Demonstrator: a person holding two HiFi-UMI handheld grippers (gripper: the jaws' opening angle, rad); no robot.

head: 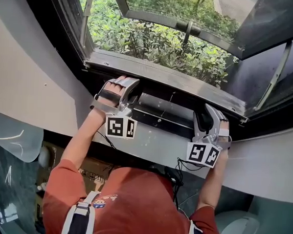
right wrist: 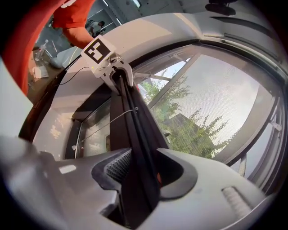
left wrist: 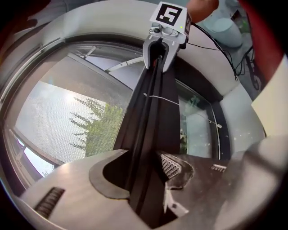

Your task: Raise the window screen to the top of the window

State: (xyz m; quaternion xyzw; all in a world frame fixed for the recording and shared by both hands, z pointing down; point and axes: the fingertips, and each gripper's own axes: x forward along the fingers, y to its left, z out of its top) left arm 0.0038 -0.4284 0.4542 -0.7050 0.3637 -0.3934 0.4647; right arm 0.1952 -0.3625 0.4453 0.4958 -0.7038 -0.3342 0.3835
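The window screen's black bottom rail [head: 168,114] runs low across the window opening, just under the grey frame edge [head: 163,73]. My left gripper [head: 122,82] straddles the rail's left end, and my right gripper [head: 211,110] straddles its right end. In the left gripper view the rail [left wrist: 150,112] passes between the spread jaws of the left gripper [left wrist: 145,173], its ribbed pad [left wrist: 172,164] just off it. The right gripper [right wrist: 141,173] likewise stands open around the rail [right wrist: 135,121]. Fine mesh [right wrist: 225,103] fills the window behind.
An outward-tilted glass sash [head: 191,13] hangs above green shrubs [head: 155,41] outside. A white curved wall [head: 26,78] and ledge [head: 261,164] border the opening. A support stay [head: 278,72] stands at the right. Cables [head: 183,166] trail from the grippers.
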